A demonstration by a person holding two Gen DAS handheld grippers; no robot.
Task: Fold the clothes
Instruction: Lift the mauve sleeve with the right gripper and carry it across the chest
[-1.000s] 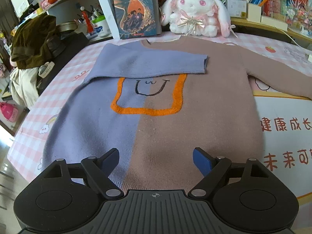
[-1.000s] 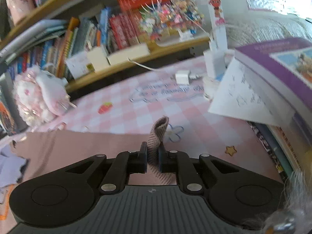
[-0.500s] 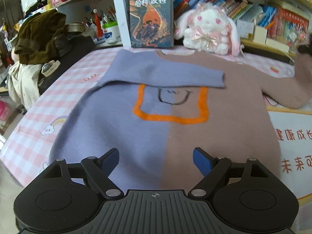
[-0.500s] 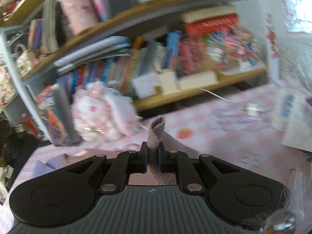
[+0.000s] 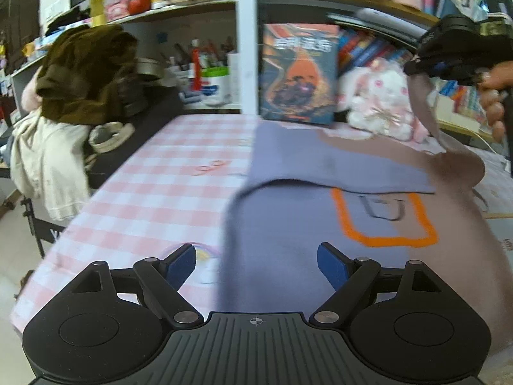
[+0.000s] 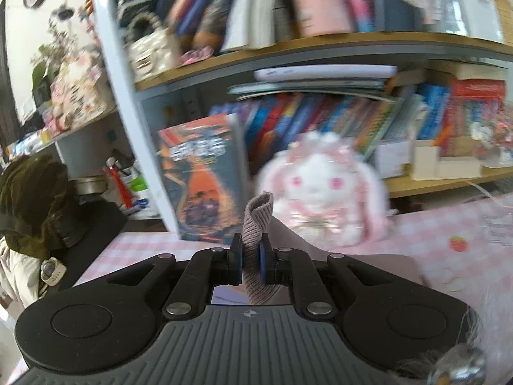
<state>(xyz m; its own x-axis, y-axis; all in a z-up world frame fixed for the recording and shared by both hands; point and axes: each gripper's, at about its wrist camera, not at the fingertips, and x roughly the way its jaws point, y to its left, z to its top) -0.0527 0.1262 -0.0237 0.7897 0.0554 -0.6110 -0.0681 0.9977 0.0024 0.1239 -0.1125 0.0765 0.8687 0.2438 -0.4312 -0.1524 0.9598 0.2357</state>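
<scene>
**Right sleeve cuff clamped and lifted; left tongs spread over the hem**

Visibility first. Both views are motion-blurred, so I cannot read the title on the book (image 5: 299, 73) standing against the shelf, and the plush rabbit (image 6: 323, 189) is soft at its edges. In the right wrist view my own tool body covers most of the sweater; only the cuff (image 6: 258, 221) and a strip of brown knit behind it show. In the left wrist view the sweater's near hem is hidden under the tool, and its brown side runs out of frame at right.

Right gripper (image 6: 250, 261): fingers closed on the ribbed brown cuff, which stands up between the pads and curls over at its tip. From the left wrist view I see that same gripper (image 5: 426, 67) raised above the table, the brown sleeve (image 5: 423, 109) hanging from it down to the shoulder.

Left gripper (image 5: 256, 264): fingers spread wide, nothing between them, hovering over the lower part of the garment.

Sweater (image 5: 288, 224): lies flat on the pink checked tablecloth (image 5: 166, 186), half lavender, half brown, with an orange outlined shape on the chest. The lavender sleeve (image 5: 336, 173) is folded across the chest, just above that orange outline.
</scene>
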